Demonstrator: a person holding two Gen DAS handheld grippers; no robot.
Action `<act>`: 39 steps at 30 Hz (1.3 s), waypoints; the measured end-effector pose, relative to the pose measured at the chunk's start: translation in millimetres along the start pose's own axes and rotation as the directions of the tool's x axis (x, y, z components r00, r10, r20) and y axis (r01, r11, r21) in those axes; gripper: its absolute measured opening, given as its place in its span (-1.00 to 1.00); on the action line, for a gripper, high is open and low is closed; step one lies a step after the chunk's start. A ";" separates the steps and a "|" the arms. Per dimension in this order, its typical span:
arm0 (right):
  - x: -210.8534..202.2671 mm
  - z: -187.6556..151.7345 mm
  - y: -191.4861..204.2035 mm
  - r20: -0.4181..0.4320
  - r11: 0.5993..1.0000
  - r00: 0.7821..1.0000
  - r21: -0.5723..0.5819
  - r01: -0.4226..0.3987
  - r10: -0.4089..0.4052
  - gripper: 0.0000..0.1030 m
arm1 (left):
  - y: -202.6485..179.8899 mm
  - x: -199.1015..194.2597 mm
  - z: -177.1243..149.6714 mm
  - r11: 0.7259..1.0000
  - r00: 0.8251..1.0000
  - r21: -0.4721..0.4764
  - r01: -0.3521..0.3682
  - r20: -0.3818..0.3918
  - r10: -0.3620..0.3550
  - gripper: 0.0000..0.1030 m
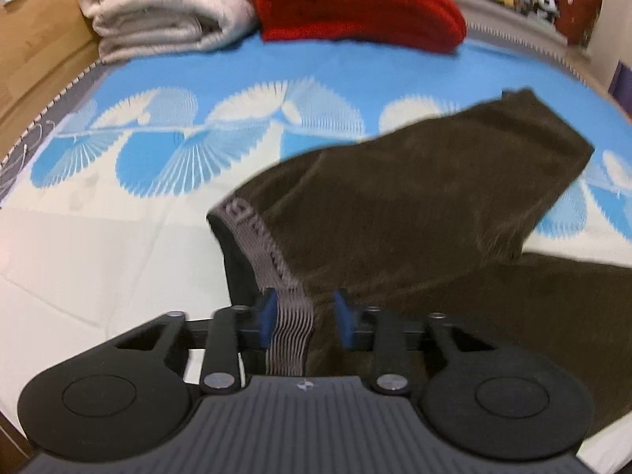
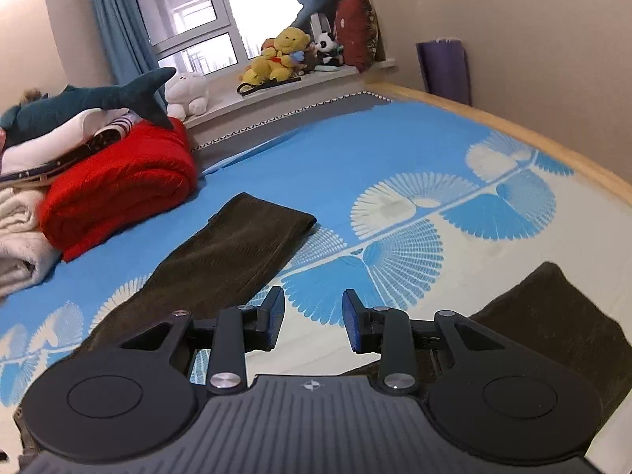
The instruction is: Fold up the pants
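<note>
The left gripper (image 1: 304, 318) is pitching steeply down over the bed, and its blue pads (image 1: 268, 316) are clamping the grey patterned waistband (image 1: 290, 328) of the dark brown corduroy pants (image 1: 414, 213). The band is running straight up between the jaws, and the cloth is lifting off the sheet in a peak just beyond the fingertips. Past that, the pants are draping back down onto the blue-and-white fan-patterned bedsheet (image 1: 166, 150), one leg reaching away to the right.

Over on the other side, the right gripper (image 2: 314, 318) is tilting more gently downward, its jaws standing partly apart with nothing between them, only sheet showing through the gap. Brown cloth is lying beside it to the left and to the right. Just beyond, a pant leg (image 2: 237, 252) is stretching flat toward the far left. Farther back, a rolled red blanket (image 2: 118, 189) is sitting next to a folded cream blanket (image 1: 166, 8), with a plush shark (image 2: 91, 102) on top, and stuffed toys (image 2: 280, 55) are lining the windowsill.
</note>
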State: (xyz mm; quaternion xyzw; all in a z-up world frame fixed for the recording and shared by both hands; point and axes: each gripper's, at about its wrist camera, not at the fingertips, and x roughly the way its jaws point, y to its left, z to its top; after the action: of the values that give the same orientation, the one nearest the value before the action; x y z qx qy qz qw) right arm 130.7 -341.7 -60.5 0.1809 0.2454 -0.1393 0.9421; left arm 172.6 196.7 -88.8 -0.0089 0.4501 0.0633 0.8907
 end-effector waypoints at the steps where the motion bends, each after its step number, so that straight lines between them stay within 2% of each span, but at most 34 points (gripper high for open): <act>1: 0.5 0.0 2.0 -0.002 1.000 1.000 -0.011 -0.005 0.005 -0.33 | -2.0 -2.7 2.8 1.000 1.000 -0.004 0.002 0.021 -0.002 -0.56; 6: -4.7 -3.9 12.6 0.032 0.997 0.998 -0.050 -0.054 0.055 -0.34 | -12.0 -10.7 14.7 1.000 0.996 -0.018 0.024 0.088 -0.023 -0.62; 11: -7.7 -5.4 24.8 0.081 0.992 0.996 -0.122 -0.028 0.038 -0.34 | -24.0 -9.5 19.8 0.999 0.994 -0.008 0.036 0.100 -0.035 -0.62; 21: 4.4 -4.1 19.4 0.012 0.996 0.999 -0.075 -0.051 0.052 -0.34 | -33.3 -0.2 21.5 1.000 0.997 0.000 0.029 0.074 -0.029 -0.62; 31: 8.3 -3.7 20.2 0.000 0.994 0.999 -0.098 -0.042 0.042 -0.34 | -39.0 3.5 21.9 1.000 0.998 0.015 0.024 0.066 -0.025 -0.62; 34: 8.3 -3.4 20.6 0.005 0.994 0.999 -0.105 -0.039 0.040 -0.44 | -41.4 4.2 22.7 1.000 0.997 0.018 0.022 0.067 -0.023 -0.62; 39: 7.0 -2.6 18.2 0.016 0.994 0.999 -0.104 -0.041 0.043 -0.83 | -43.3 3.4 24.6 0.999 0.997 -0.011 0.032 0.068 -0.031 -0.66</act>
State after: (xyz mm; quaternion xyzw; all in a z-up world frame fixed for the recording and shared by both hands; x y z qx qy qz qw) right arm 141.9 -325.6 -61.2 0.1356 0.2399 -0.1084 0.9552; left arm 199.5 155.9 -78.7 -0.0191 0.4190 0.0520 0.9063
